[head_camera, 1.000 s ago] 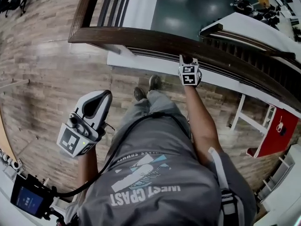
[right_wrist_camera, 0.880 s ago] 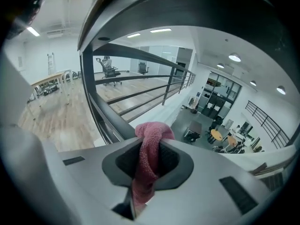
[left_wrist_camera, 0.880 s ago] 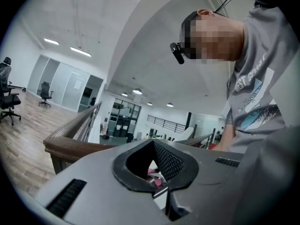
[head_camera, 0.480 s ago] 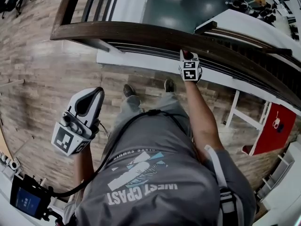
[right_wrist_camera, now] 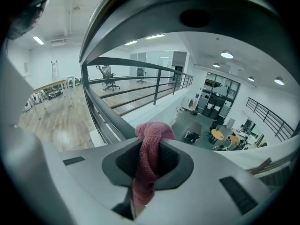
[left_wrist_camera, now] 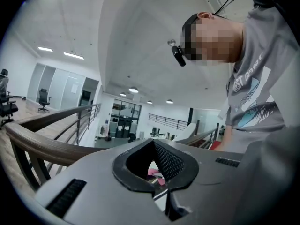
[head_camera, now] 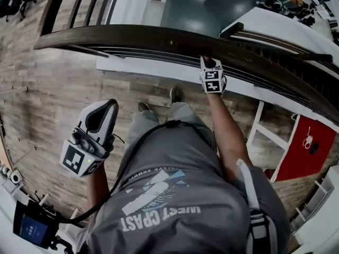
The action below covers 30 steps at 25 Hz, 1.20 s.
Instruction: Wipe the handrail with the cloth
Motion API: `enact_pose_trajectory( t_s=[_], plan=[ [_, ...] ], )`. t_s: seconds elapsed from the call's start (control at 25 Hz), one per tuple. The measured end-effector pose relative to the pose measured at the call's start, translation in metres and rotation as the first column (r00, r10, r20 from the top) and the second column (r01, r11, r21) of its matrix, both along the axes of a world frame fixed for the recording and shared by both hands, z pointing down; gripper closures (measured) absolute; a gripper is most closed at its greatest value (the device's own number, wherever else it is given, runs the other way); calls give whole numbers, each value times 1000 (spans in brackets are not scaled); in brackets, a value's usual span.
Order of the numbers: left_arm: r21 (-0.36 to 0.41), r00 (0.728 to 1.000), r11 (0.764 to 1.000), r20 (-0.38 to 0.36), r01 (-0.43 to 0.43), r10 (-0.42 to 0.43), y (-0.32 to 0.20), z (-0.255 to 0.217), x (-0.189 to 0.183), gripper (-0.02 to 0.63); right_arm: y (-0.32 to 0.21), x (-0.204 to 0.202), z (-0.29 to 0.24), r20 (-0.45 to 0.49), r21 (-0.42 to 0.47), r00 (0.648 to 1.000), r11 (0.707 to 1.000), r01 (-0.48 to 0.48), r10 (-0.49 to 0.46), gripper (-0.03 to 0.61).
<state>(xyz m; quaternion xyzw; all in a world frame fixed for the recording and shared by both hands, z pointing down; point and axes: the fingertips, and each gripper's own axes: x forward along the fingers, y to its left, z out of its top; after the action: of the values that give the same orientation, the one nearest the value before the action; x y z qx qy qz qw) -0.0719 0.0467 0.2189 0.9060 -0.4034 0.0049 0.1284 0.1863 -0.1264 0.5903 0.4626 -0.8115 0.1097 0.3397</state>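
The dark wooden handrail point(head_camera: 132, 36) curves across the top of the head view. My right gripper point(head_camera: 207, 64) reaches up to it and is shut on a pink cloth point(head_camera: 209, 62), whose tip rests against the rail's top. In the right gripper view the cloth point(right_wrist_camera: 150, 149) is bunched and pinched between the jaws of the right gripper point(right_wrist_camera: 137, 197). My left gripper point(head_camera: 107, 108) hangs at the person's left side, well clear of the rail. Seen from its own camera, the left gripper point(left_wrist_camera: 157, 191) is shut with nothing in it.
Thin metal bars point(head_camera: 159, 53) run under the handrail, above a white ledge point(head_camera: 159, 70). Beyond the rail is a drop to a lower floor point(head_camera: 206, 9). Wood flooring point(head_camera: 47, 94) lies underfoot. A red cabinet point(head_camera: 304, 147) stands at the right.
The person has stepped sideways along the rail. The right gripper has slid the cloth along the handrail, farther from its left corner. The left gripper has stayed at the person's side.
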Motion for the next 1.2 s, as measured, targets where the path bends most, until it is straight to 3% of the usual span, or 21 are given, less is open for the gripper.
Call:
enact_pose_trajectory(
  t_s=[0.24, 0.48, 0.76, 0.96, 1.08, 1.2],
  plan=[
    [-8, 997, 999, 66, 47, -46, 63, 1, 33, 614, 16, 91, 0, -35, 23, 998, 998, -53, 54, 537],
    [-36, 998, 997, 24, 63, -62, 112, 24, 67, 614, 18, 157, 6, -67, 12, 993, 995, -96, 96, 537],
    [-80, 996, 993, 34, 91, -88, 135, 27, 105, 615, 24, 246, 5, -85, -1, 980, 983, -181, 181, 537],
    [-49, 996, 998, 81, 31, -27, 119, 14, 198, 614, 32, 378, -3, -85, 11, 959, 962, -271, 271, 537],
    [-36, 996, 999, 91, -8, 12, 98, 10, 276, 614, 42, 465, -6, -79, 21, 946, 949, -313, 314, 537],
    [-16, 997, 998, 53, -61, 62, 78, 6, 368, 614, 44, 546, -9, -71, 25, 938, 941, -338, 339, 537]
  ],
)
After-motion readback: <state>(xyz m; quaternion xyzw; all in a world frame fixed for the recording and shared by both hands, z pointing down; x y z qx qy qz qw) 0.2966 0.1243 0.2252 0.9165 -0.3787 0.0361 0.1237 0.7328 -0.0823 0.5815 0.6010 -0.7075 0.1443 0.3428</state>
